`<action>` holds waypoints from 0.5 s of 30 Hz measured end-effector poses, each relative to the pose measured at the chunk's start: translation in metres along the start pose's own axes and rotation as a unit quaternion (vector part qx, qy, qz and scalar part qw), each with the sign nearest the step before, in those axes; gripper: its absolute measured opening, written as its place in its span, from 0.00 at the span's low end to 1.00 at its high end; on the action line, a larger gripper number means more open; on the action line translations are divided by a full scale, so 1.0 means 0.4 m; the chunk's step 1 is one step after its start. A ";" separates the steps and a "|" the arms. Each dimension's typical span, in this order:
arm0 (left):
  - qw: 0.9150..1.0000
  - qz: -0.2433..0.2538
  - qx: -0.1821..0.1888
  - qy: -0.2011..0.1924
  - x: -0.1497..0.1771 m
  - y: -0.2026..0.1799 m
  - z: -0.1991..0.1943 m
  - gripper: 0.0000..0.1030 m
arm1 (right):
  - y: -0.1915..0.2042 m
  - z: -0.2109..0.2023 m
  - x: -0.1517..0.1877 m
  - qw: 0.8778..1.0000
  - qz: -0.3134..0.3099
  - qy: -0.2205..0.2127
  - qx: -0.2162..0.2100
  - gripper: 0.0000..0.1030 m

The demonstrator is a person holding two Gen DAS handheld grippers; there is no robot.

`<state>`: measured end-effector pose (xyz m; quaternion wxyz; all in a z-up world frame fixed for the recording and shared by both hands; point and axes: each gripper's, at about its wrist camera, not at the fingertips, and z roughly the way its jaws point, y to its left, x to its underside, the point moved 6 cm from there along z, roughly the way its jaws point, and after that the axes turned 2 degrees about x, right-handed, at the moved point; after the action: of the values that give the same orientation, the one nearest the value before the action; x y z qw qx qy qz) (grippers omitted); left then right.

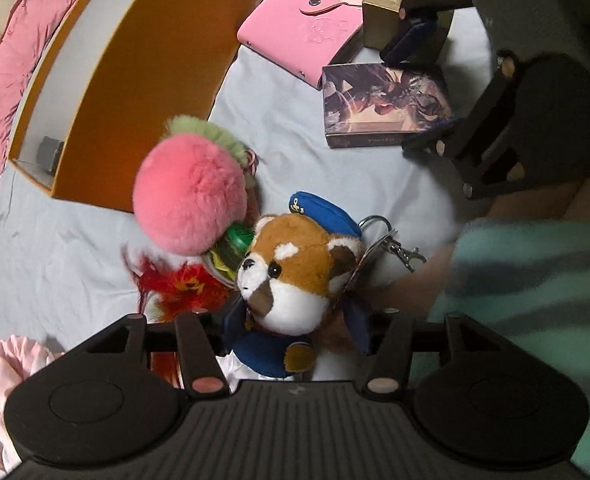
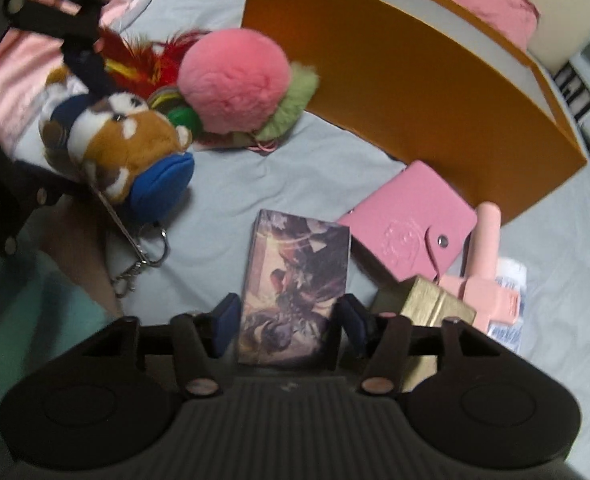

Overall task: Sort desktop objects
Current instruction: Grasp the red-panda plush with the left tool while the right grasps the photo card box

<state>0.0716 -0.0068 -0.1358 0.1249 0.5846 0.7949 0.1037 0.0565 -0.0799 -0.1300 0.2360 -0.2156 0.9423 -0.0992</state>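
The orange box (image 2: 435,92) stands at the far side of the pale blue sheet (image 2: 295,168). Near it lie a pink fur ball (image 2: 235,84) and a pink wallet (image 2: 411,220). The left gripper (image 1: 291,344) straddles the red panda plush (image 1: 291,272); whether its jaws clamp it cannot be determined. The right gripper (image 2: 291,320) has its jaws spread, one pad (image 2: 227,320) either side of the illustrated card box (image 2: 295,292), not touching it. A gold box (image 2: 427,304) sits just right.
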 end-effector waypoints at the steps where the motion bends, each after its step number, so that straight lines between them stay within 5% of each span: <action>1: 1.000 -0.006 0.002 0.000 -0.003 0.005 0.003 0.62 | 0.005 0.009 -0.001 1.000 -0.007 0.002 0.008 0.59; 10: 0.997 -0.078 0.007 0.004 -0.007 0.044 0.018 0.50 | 0.006 0.017 -0.003 1.000 -0.024 0.004 0.020 0.59; 13: 0.986 -0.161 0.045 -0.017 0.002 0.083 -0.017 0.49 | -0.025 0.004 -0.008 1.000 0.020 0.000 -0.016 0.59; 15: 0.970 -0.228 0.075 -0.044 0.010 0.115 -0.053 0.49 | -0.049 -0.015 -0.013 0.996 0.070 -0.001 -0.057 0.59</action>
<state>0.1051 0.0103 -0.1018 0.1358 0.3997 0.9064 -0.0134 0.0647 -0.0945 -0.1171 0.2305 -0.1625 0.9590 -0.0287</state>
